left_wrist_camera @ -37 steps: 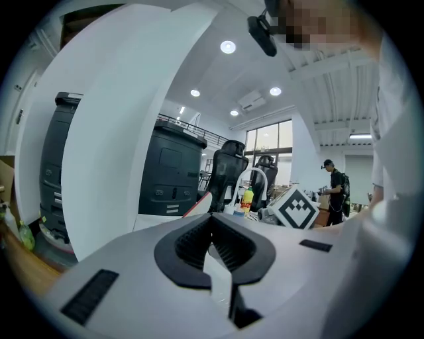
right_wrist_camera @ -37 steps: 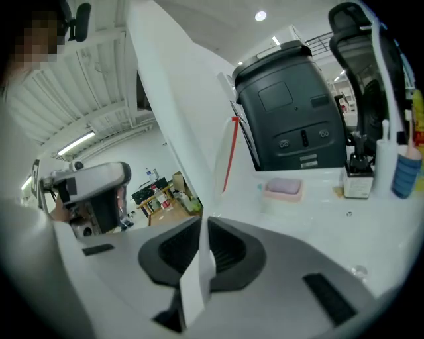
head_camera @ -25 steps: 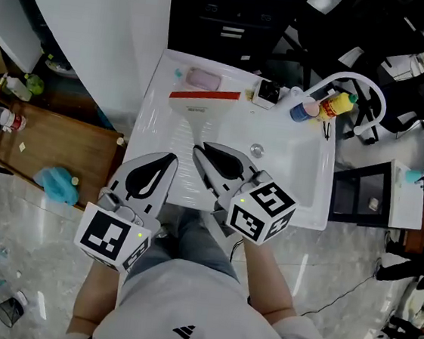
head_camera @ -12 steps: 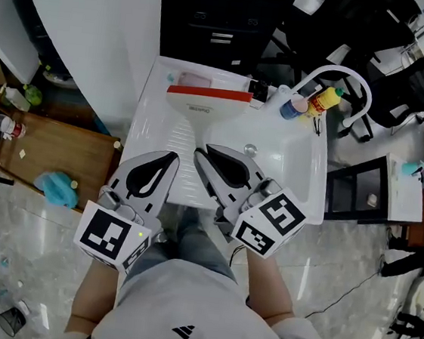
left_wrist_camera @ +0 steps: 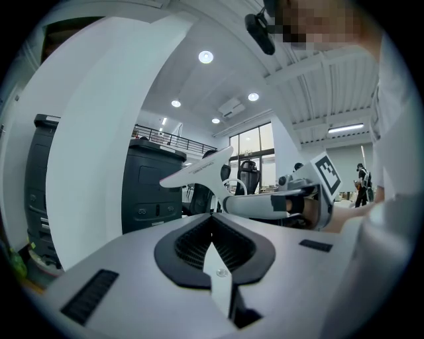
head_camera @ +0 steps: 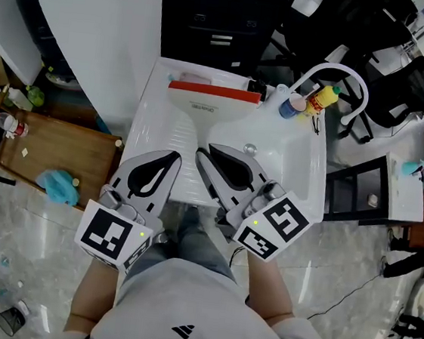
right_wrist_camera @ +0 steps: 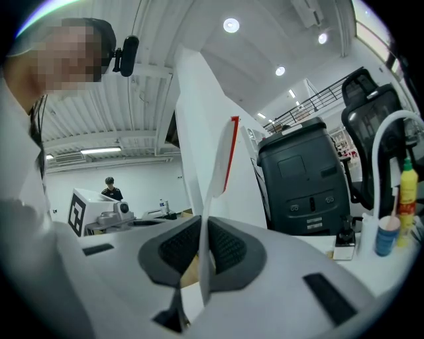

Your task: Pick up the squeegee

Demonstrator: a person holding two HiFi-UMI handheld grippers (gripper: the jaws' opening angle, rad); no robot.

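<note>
- Right gripper [right_wrist_camera: 202, 235]: I saw both ribbed black pads pressed on the flat white plastic handle of the red-bladed squeegee [right_wrist_camera: 211, 198], which stood edge-on between them. The jaws were clamped on it, with a narrow gap set by the handle's thickness.
- Left gripper [left_wrist_camera: 212, 222]: the pads met with nothing between them. It was closed, empty and just beside the right one.
- Squeegee position: it was held out in front of the right gripper, over the white moulded sink [head_camera: 146, 119]. Its red rubber blade [head_camera: 209, 91] lay crosswise near the sink's back edge. From the left gripper view the head slanted upward in open air, so I judged it clear of the basin and the pick-up essentially made.
- Handling, my estimate: light, stiff plastic with most of the weight out at the wide head. The grip sat low on a thin, smooth handle, so I expected the head to want to swing or roll between the pads.
- Where to hold: the handle's flat faces, as here, and nearer the neck for better control. I would avoid the blade, since its soft lip could deform.
- Surroundings: a white arched tap [head_camera: 354, 73] and a yellow squeeze bottle [head_camera: 325, 99] stood at the sink's far right corner, well apart from the blade.
</note>
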